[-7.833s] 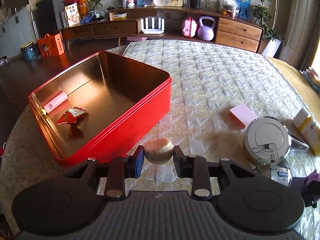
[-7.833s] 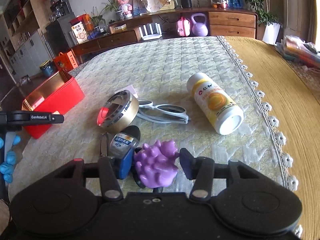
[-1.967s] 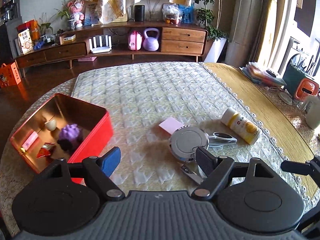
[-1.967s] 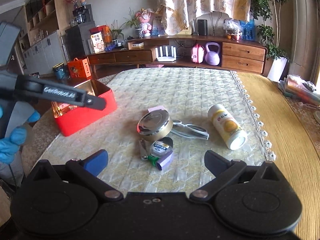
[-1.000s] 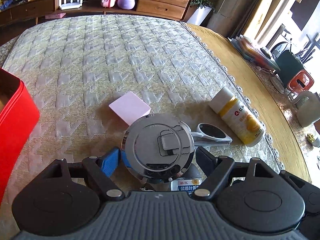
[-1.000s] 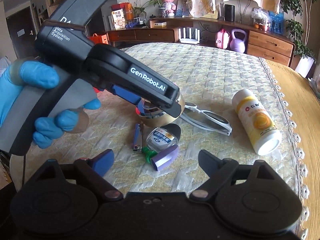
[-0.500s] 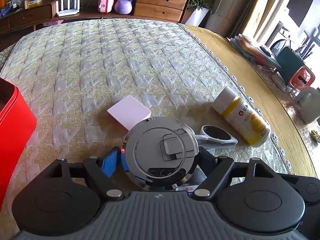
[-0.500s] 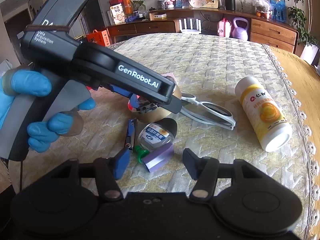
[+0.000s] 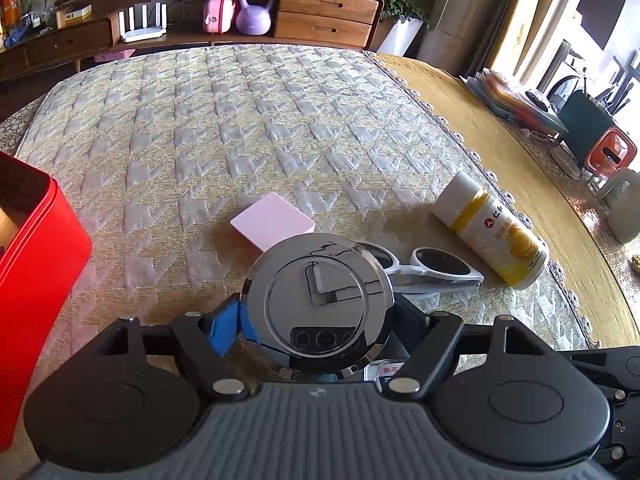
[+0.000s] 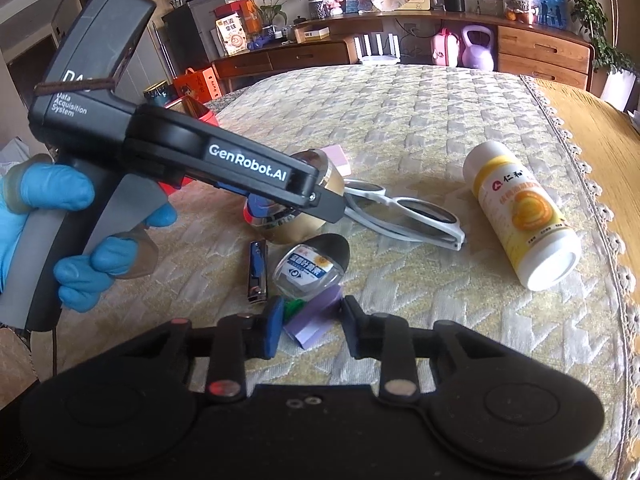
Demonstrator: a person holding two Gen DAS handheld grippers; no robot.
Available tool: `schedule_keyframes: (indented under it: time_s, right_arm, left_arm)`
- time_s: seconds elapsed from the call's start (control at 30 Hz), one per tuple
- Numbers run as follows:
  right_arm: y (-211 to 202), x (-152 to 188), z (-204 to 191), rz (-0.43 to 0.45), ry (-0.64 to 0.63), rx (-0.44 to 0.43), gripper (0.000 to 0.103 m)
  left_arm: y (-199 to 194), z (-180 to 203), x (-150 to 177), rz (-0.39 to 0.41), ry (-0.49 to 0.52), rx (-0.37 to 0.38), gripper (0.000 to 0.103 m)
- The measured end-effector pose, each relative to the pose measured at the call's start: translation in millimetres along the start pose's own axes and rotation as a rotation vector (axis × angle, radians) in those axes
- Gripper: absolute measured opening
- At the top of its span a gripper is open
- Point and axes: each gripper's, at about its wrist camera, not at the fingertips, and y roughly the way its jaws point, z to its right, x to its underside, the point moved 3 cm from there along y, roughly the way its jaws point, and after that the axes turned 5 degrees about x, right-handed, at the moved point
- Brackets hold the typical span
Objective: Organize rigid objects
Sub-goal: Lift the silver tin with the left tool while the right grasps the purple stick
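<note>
My left gripper is shut on a round chrome tin and holds it tilted, just above the quilted table. The tin with its gold side also shows in the right wrist view, under the left gripper's body. My right gripper has closed on a small purple block with a green piece. A red box stands at the left edge.
White sunglasses, a yellow-and-white bottle and a pink pad lie on the cloth. A nail clipper and a small glass jar lie by the right gripper. The cloth's lace edge runs along the right.
My left gripper has closed on the chrome tin and lifted it slightly. My right gripper has moved forward and narrowed from wide open onto the purple block.
</note>
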Motion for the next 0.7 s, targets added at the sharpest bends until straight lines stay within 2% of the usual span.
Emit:
schedule_keyframes:
  time_s: [0.3, 0.43, 0.7]
  right_arm:
    - [-23, 1, -4, 0.023, -0.016, 0.030, 0.030]
    - [-36, -6, -13, 0.044, -0.030, 0.041, 0.030]
    - [-61, -23, -40, 0.086, -0.081, 0.050, 0.030]
  left_arm:
    - [-29, -2, 4, 0.015, -0.007, -0.035, 0.078]
    - [-49, -6, 6, 0.031, -0.030, -0.035, 0.078]
    - [-96, -22, 10, 0.037, -0.053, -0.085, 0.078]
